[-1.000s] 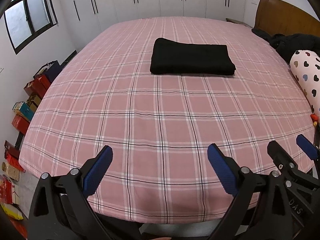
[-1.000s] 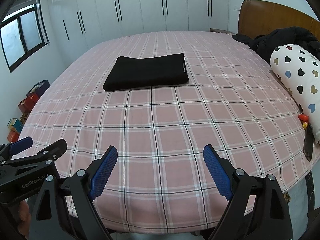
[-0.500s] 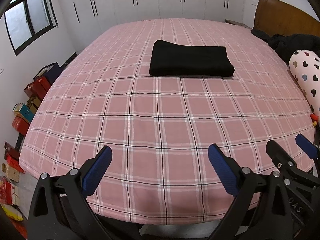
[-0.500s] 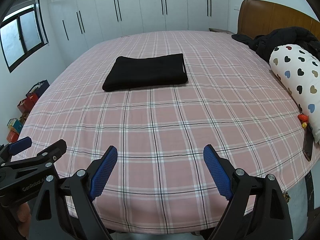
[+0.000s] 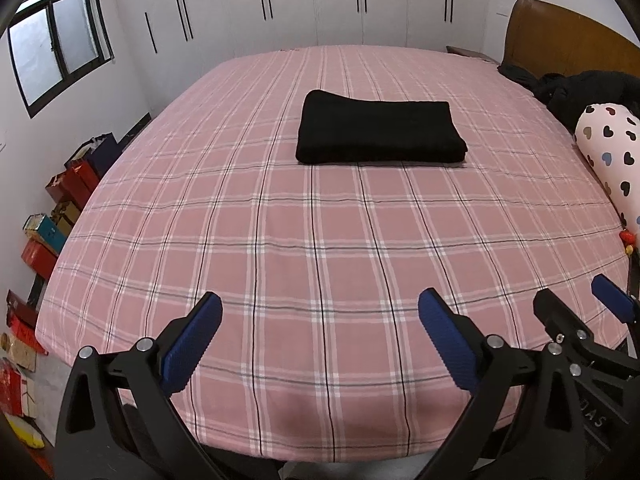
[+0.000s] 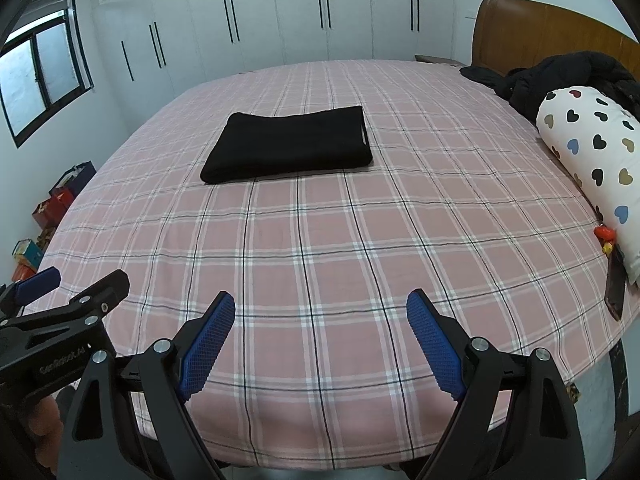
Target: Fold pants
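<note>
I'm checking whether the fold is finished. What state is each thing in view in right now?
Black pants: folded into a flat rectangle, lying on the bed.
Pink plaid sheet: spread smooth.
Left gripper: open, empty, clear of the pants.
Right gripper: open, empty, clear of the pants.
Heart pillow: lying at the bed's edge.
Wardrobe doors: shut.

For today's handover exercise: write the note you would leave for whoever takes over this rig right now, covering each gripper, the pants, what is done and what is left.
Left gripper: open, empty, above the near edge of the bed.
Right gripper: open, empty, beside the left one.
Pants: black, lying as a neat folded rectangle in the middle of the pink plaid sheet, well beyond both grippers, touched by neither.
Done: the fold looks complete.
Left: probably nothing; at most check that the edges line up.
</note>
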Motion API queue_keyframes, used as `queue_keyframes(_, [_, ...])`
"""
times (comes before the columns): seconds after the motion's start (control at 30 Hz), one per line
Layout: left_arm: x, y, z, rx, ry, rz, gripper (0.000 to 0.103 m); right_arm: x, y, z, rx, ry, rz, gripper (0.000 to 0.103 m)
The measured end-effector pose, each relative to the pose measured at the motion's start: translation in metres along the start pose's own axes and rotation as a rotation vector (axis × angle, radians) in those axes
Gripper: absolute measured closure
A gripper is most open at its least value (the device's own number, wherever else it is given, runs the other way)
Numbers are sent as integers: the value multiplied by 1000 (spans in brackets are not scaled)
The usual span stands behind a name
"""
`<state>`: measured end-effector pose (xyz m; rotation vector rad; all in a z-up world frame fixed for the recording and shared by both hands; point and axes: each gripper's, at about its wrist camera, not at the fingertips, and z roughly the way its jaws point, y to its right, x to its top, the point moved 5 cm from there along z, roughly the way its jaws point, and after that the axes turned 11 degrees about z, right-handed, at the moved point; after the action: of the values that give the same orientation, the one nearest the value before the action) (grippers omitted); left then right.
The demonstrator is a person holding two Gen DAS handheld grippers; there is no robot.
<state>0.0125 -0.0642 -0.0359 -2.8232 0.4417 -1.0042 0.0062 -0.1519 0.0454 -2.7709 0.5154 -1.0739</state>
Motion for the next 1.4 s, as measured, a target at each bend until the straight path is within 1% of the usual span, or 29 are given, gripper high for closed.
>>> queue_keyframes(0.2, [19, -2, 16, 8, 11, 1, 7, 21, 3, 15, -20, 27, 31, 17])
queue_keyframes(0.4, [30, 0, 30, 15, 14, 15, 7, 26, 5, 26, -20, 14, 52, 17])
queue_keyframes(0.7, [32, 3, 34, 3, 11, 21, 7, 23, 7, 32, -26, -3, 52, 17])
queue_keyframes(1.4, [35, 6, 40, 12, 2, 34, 7, 26, 6, 35, -26, -8, 53, 17])
